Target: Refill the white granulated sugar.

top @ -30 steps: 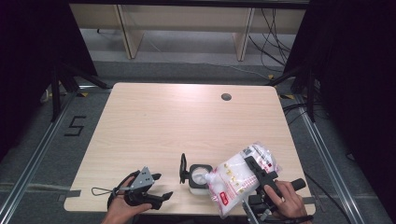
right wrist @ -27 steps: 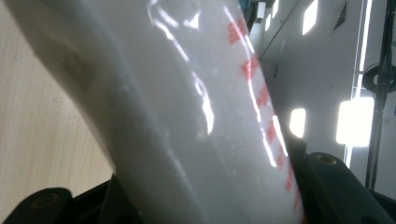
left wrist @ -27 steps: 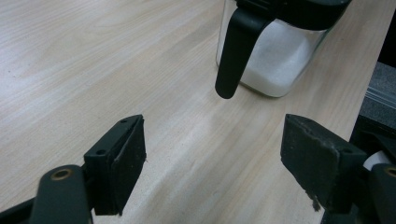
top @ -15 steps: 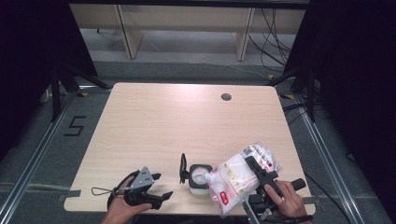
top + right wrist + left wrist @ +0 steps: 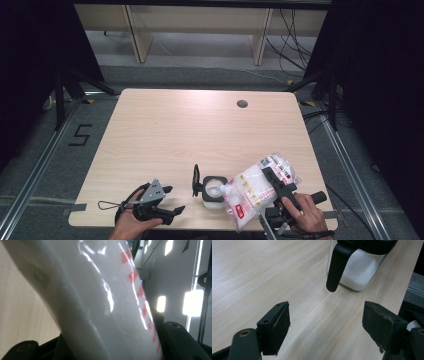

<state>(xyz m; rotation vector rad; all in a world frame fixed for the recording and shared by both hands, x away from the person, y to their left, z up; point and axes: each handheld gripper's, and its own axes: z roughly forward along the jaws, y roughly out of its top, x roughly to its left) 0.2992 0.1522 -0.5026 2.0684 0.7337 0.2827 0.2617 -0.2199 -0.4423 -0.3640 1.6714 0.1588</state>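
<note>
Nothing has shifted since the earlier high-view frames: both hands, the bag and the jar sit where they did a second ago. At the lower right of the high view, the right hand-held gripper point(image 5: 268, 176) is clamped on a plastic bag point(image 5: 252, 192) of white grains with red print, its jaws about half closed around the bag's body; the right gripper view shows the bag point(image 5: 100, 302) pressed between the two black jaws from close up. The bag is tilted, its lower end pointing left and down toward the open top of a small clear jar point(image 5: 212, 190) with a black rim and a black handle, which stands on the tabletop point(image 5: 190, 130) near the bottom edge, just beside the bag. At the lower left of the high view, the left hand-held gripper point(image 5: 172, 200) is held low over the tabletop with its jaws spread wide and nothing between them. In the left gripper view the jar point(image 5: 359, 267), partly filled with white grains, stands in the upper right of the frame, apart from the open jaws.
</note>
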